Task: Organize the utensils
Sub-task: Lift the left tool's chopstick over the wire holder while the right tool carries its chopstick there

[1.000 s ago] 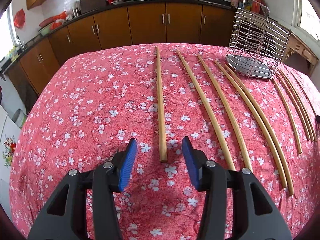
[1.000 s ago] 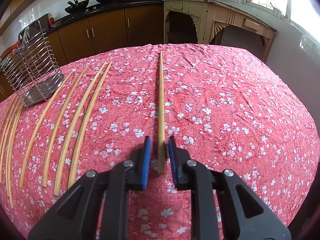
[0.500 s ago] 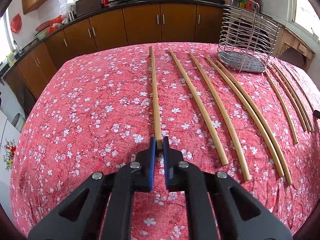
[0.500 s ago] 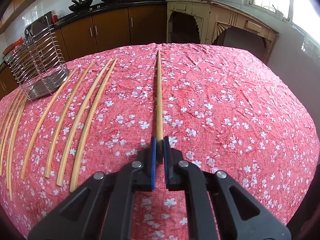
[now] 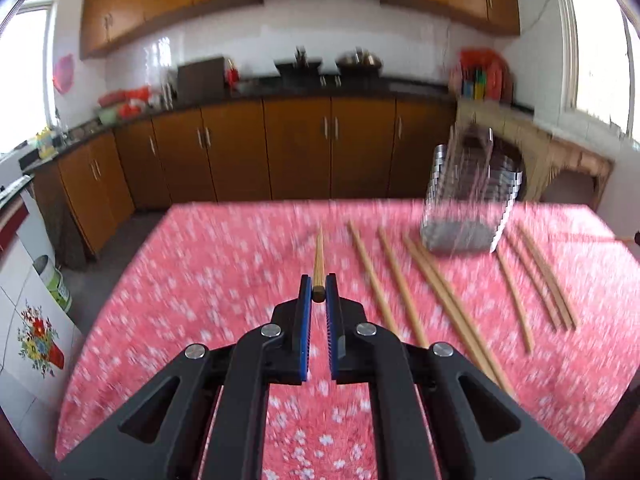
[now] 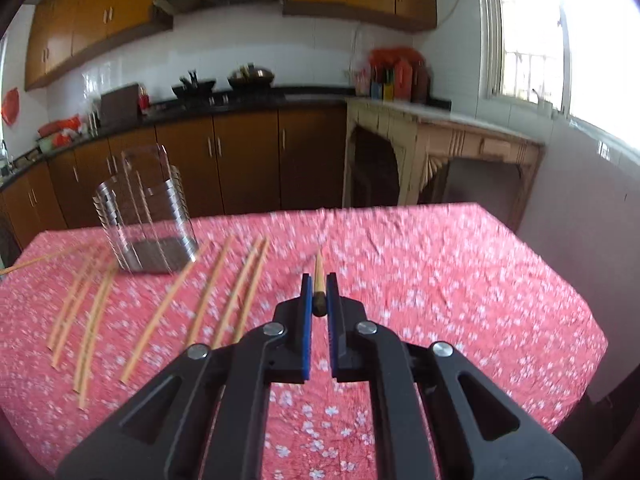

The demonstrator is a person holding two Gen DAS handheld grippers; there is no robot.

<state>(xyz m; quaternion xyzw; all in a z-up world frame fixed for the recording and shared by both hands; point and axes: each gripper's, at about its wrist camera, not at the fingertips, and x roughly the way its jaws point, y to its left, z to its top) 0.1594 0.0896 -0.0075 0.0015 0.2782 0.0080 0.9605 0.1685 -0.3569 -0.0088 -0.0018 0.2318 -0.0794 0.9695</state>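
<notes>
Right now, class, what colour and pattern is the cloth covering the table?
The tablecloth is red with small white flowers, clearest in the right wrist view.

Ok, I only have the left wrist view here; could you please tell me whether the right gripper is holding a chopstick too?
Observer: Yes, the right gripper is shut on a chopstick, its fingers pinching the thick end.
Operator: Where is the rack from there?
Observer: The wire rack stands upright ahead and to its left, loose chopsticks lying between.
Operator: And to its right?
Observer: Only flowered tablecloth shows there.
</notes>
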